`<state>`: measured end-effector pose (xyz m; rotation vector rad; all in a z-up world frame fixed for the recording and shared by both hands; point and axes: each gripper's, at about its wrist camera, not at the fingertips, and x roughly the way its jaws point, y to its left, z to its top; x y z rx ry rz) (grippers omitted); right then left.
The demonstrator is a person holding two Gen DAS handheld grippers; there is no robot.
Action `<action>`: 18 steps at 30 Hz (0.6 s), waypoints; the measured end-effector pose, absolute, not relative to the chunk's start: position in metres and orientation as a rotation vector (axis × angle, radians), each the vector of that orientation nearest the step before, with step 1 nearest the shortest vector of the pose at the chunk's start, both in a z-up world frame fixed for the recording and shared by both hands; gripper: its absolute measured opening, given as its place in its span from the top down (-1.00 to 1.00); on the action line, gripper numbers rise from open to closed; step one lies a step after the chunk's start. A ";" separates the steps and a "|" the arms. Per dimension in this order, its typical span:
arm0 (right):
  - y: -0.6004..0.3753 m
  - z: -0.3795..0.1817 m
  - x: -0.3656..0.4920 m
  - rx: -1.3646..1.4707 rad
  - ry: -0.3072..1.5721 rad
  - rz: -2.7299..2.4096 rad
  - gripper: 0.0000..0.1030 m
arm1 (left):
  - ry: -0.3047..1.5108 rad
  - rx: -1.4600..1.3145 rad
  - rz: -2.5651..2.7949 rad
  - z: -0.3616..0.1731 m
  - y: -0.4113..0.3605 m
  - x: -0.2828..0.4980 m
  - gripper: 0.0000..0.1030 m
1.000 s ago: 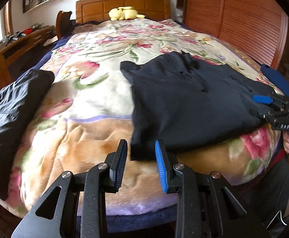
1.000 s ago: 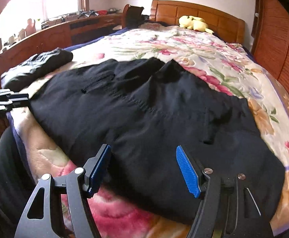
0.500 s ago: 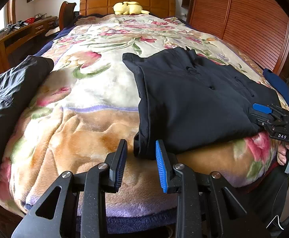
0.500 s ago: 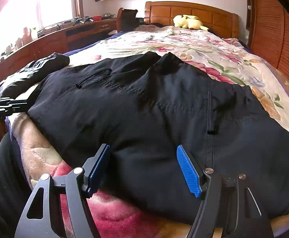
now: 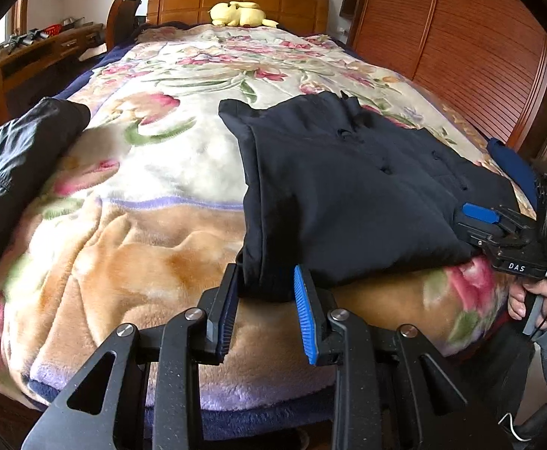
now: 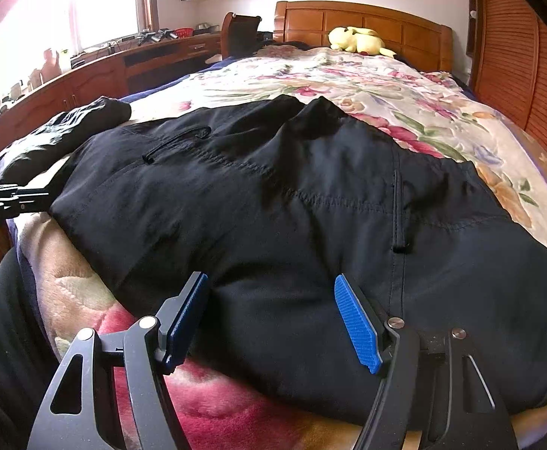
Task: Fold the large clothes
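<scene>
- Both our tongs moved in closer to dark trousers (image 5: 348,195) on bed (image 5: 153,225)
- left tongs (image 5: 264,311) apart, straddling hem corner
- right tongs (image 6: 273,318) apart over waist

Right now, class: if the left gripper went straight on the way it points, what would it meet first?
The left gripper would likely meet the near corner of the dark folded garment, already between its open fingers.
</scene>
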<state>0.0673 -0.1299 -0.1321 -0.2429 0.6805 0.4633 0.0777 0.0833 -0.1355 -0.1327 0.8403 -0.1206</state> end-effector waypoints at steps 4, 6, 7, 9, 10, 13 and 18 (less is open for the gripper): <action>-0.130 -0.133 0.067 -0.238 0.672 0.464 -0.39 | 0.836 -0.198 -0.142 -0.141 0.091 0.083 0.42; -0.130 -0.135 0.067 -0.236 0.669 0.465 -0.39 | 0.835 -0.236 -0.154 -0.142 0.095 0.085 0.42; -0.130 -0.135 0.067 -0.234 0.667 0.465 -0.39 | 0.835 -0.253 -0.159 -0.142 0.097 0.086 0.42; -0.131 -0.136 0.066 -0.232 0.664 0.467 -0.39 | 0.836 -0.264 -0.161 -0.143 0.098 0.086 0.42; -0.132 -0.137 0.066 -0.234 0.663 0.468 -0.39 | 0.837 -0.262 -0.161 -0.143 0.097 0.086 0.42; -0.132 -0.137 0.066 -0.237 0.664 0.466 -0.39 | 0.836 -0.228 -0.153 -0.142 0.093 0.088 0.45; -0.134 -0.139 0.065 -0.228 0.654 0.472 -0.39 | 0.814 -0.173 -0.164 -0.131 0.084 0.087 0.83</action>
